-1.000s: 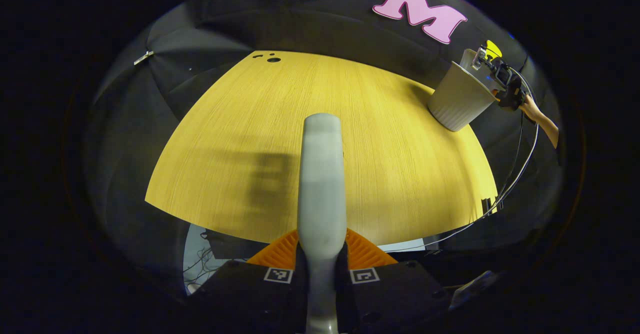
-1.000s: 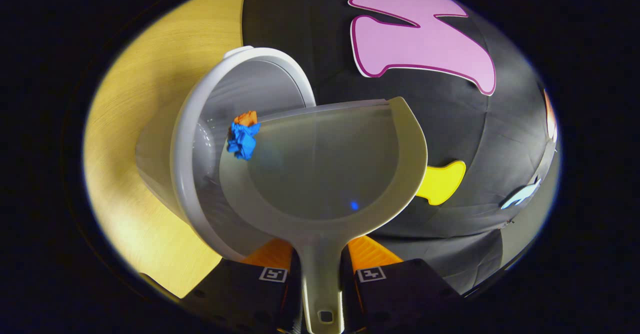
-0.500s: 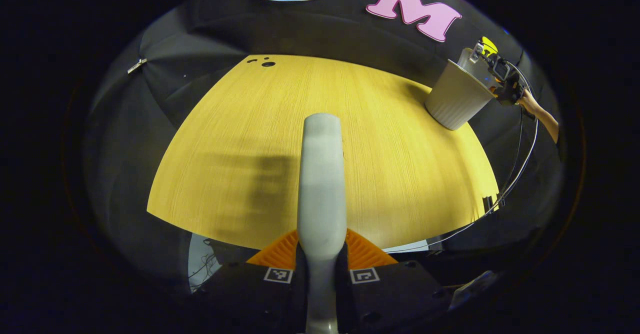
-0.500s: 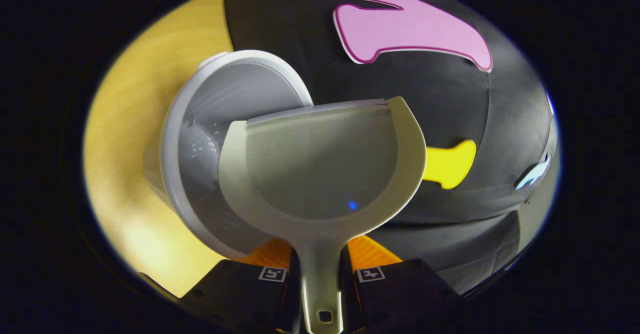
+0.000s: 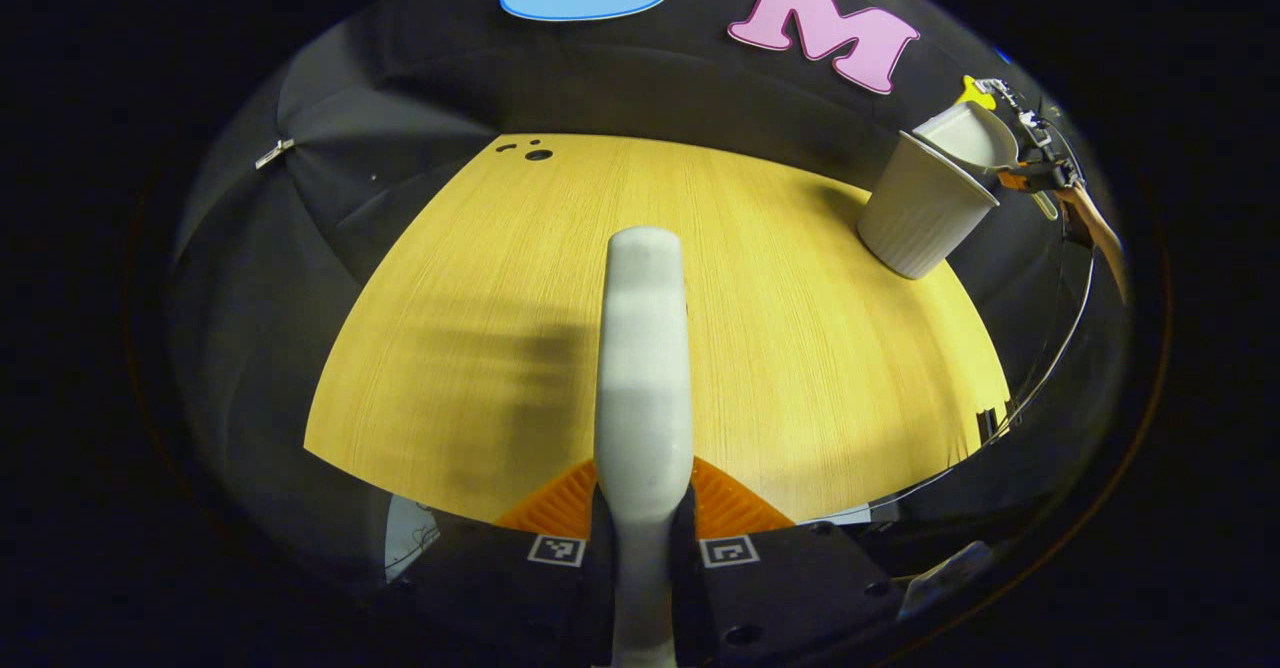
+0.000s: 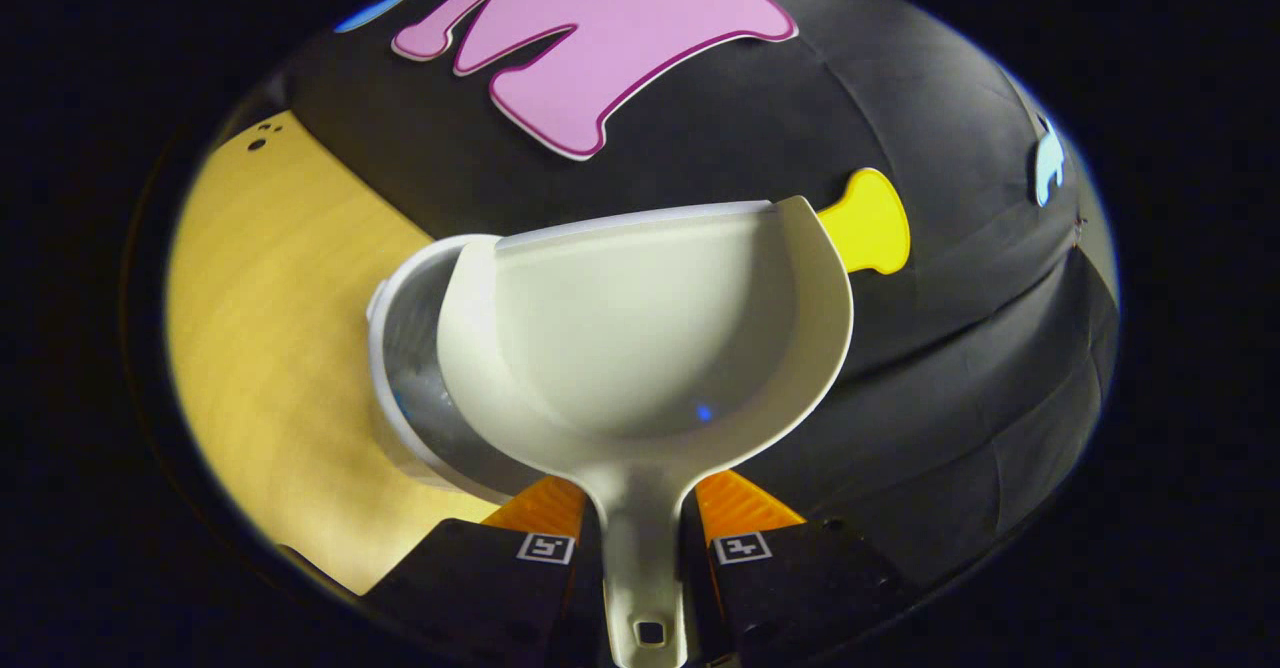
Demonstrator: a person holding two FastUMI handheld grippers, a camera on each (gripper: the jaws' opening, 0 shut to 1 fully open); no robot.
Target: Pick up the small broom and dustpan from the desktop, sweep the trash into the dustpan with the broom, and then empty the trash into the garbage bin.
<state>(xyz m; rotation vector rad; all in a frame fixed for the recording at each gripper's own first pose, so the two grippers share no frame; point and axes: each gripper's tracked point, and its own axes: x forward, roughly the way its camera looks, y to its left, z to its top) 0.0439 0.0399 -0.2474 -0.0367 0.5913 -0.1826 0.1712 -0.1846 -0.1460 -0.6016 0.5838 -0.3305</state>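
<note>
Pale dustpan [image 6: 640, 348] handle clamped between right tongs [image 6: 642, 518], broom [image 5: 642, 348] between left tongs [image 5: 642, 508].

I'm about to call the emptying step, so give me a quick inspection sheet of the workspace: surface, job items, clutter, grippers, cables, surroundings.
Surface: wooden desktop, bare wood where visible; small dark holes at its far corner.
Dustpan: held over the garbage bin, its scoop bare inside, no trash on it.
Garbage bin: stands near the desktop's far edge; its inside is mostly hidden by the dustpan.
Broom handle: held above the desktop; bristles out of sight.
Clutter: nothing seen.
Left gripper: shut on the broom handle.
Right gripper: shut on the dustpan's handle.
Cables: one cable hangs from the right gripper past the desktop's edge.
Surroundings: black cloth wall.
</note>
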